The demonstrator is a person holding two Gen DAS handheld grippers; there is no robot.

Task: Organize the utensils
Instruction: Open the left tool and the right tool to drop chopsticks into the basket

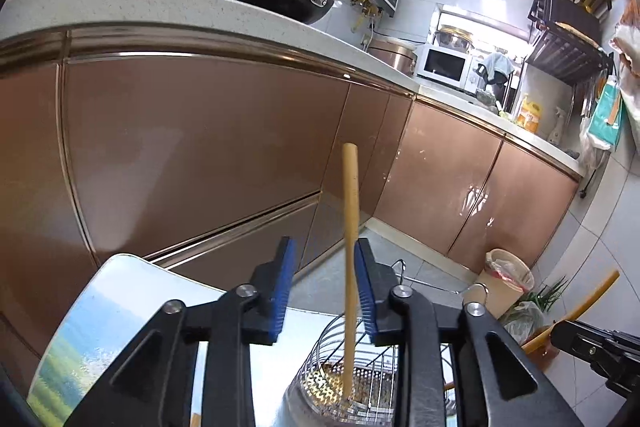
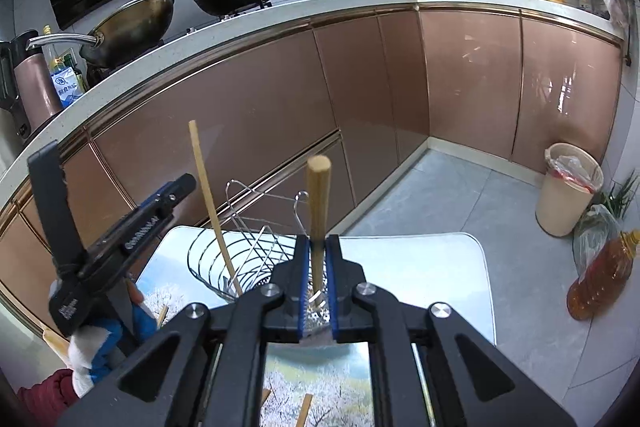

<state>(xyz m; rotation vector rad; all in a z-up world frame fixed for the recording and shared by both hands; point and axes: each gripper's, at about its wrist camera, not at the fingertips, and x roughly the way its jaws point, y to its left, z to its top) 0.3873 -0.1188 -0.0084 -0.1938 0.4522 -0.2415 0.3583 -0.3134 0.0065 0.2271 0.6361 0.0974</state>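
You are in the dropping-in step: two wooden utensils stand in the wire utensil basket (image 2: 240, 259) on the small table (image 2: 440, 267), and each has to be let go cleanly.

Your left gripper (image 1: 326, 291) has its jaws part open around the thin wooden stick (image 1: 350, 247). The stick stands nearly upright with its lower end on the perforated floor of the basket; it lies against the right blue pad while the left pad stands clear of it, so nothing is clamped (from the right wrist view the same stick leans a little to the left inside the basket). That one looks delivered.

Your right gripper (image 2: 317, 287) has its jaws narrow and pinched on the thicker wooden handle (image 2: 318, 203), which rises upright between the pads; its lower end reaches down into the basket's near right part, though whether it rests on the floor is hidden by the pads.

Next, judge that the left hand should draw back and up along the stick without brushing it, since a nudge could tip it over the low wire wall. The right hand needs to part its jaws only once the handle's end bears on the basket floor, then lift away straight. More wooden pieces lie on the table near you (image 2: 304, 411), likely the next to gather.
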